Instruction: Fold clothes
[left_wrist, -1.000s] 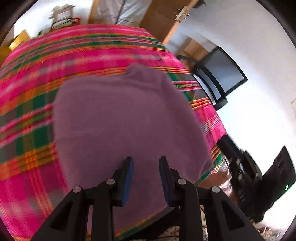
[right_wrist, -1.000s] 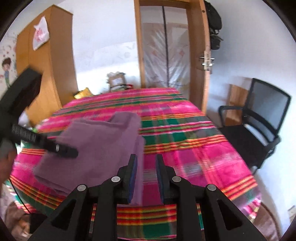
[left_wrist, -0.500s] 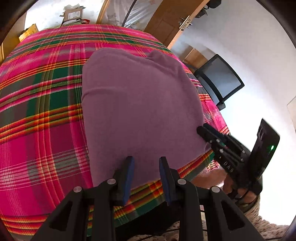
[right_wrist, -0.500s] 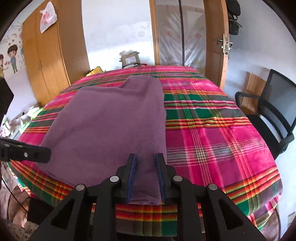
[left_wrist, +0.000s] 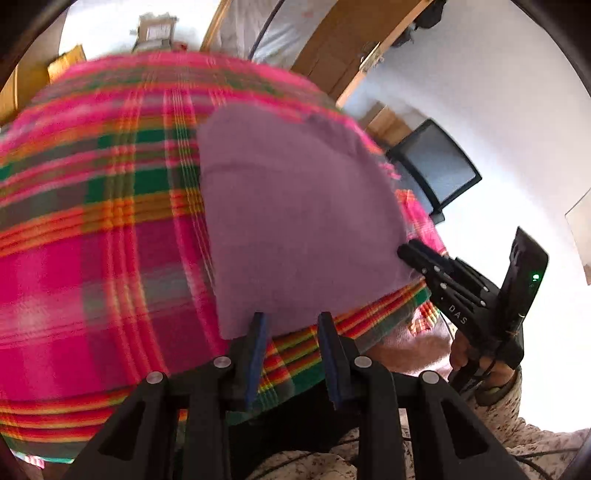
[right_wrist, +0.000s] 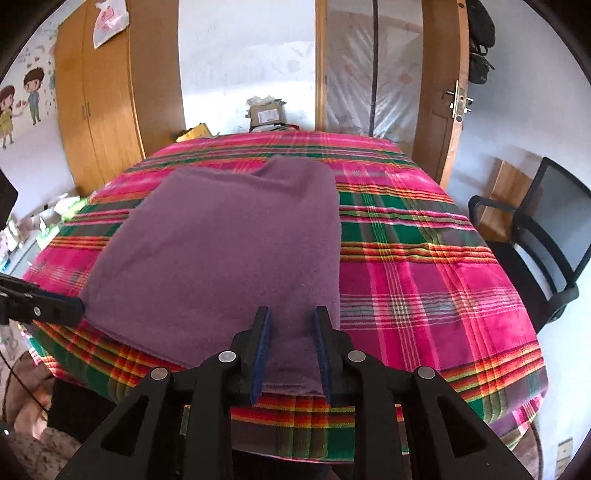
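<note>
Purple cloth flat on plaid; near corner between opening right claw; left claw apart, empty.

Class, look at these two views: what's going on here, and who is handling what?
A person with a gripper in each hand is folding a purple cloth on a plaid-covered table. The cloth lies flat, already folded. The right gripper has just been opening, its jaws astride the cloth's near edge. The left gripper is open at the other near corner, gripping nothing.

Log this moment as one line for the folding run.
purple cloth: flat on plaid table | left gripper: open, at near edge | right gripper: just opened, cloth corner between jaws
</note>
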